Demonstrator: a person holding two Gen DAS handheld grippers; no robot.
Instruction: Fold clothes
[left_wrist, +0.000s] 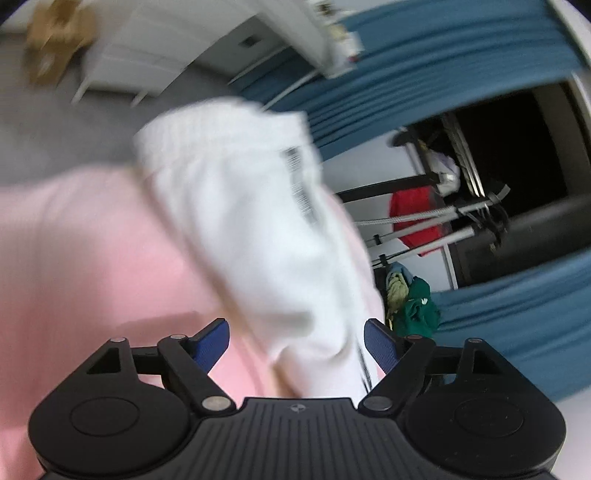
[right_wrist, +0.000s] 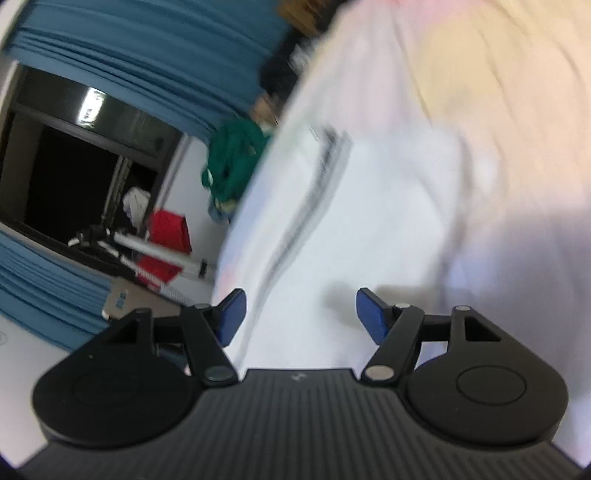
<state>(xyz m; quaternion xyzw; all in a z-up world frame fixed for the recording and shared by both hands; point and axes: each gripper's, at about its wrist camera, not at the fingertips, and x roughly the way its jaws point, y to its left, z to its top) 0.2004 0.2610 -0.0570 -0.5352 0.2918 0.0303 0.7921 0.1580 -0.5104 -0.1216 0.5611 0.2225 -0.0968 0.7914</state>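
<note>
Each hand-held gripper (left_wrist: 295, 343) (right_wrist: 297, 314) is ribbed black plastic with blue pads (silver pivot screws).

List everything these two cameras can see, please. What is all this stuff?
White garment: one, white with a dark stripe, lying on the pink surface.
Pink surface: one, pink, under the garment.
Curtains: blue, by the dark window.
Green clothes: a bundle, beside the curtain.
Red item: one, near the metal rack.
White cabinet: one, on the grey floor.
Left gripper: open, black with blue pads.
Right gripper: open, over the garment.

Both views close above white garment (left_wrist: 251, 229)
</note>
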